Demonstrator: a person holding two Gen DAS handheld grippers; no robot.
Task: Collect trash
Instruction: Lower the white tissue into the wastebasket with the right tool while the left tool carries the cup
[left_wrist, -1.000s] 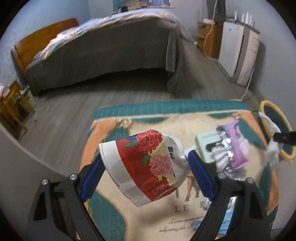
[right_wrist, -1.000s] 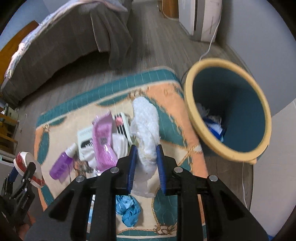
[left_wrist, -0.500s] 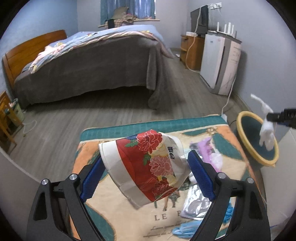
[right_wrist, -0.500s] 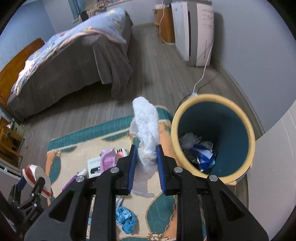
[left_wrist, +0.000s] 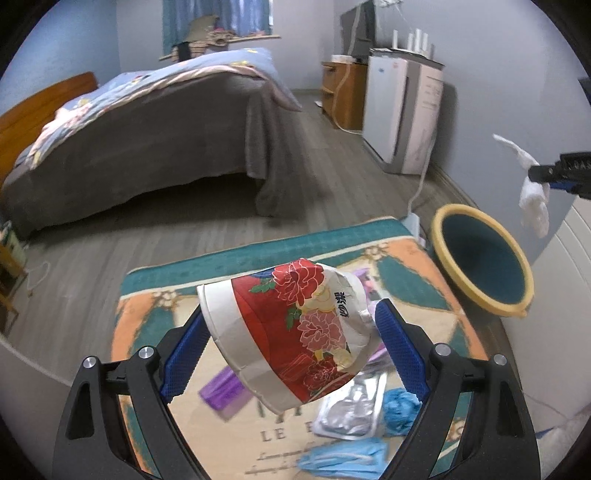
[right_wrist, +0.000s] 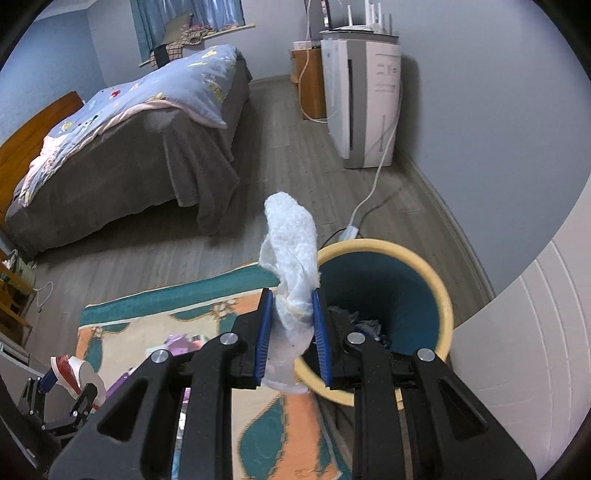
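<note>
Bedroom rug (left_wrist: 399, 254): "LE" legible
Bins (right_wrist: 417, 273): one, at 3 o'clock
Left gripper (left_wrist: 291, 354): clamped on one floral cup (left_wrist: 295, 332)
Right gripper (right_wrist: 291, 332): clamped on one white tissue (right_wrist: 291, 258)

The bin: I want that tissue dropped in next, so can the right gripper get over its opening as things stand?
Probably yes. The right gripper, shut on the tissue, hangs beside the bin's open mouth, nothing between.

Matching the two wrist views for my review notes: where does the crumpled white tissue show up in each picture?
Left wrist view: the white tissue hangs at the far right edge, pinched in the right tool, above the bin.
Right wrist view: the tissue stands at centre, clamped between the blue pads, just left of the bin.
Shared landmark: the yellow-rimmed teal bin beside the rug.
</note>
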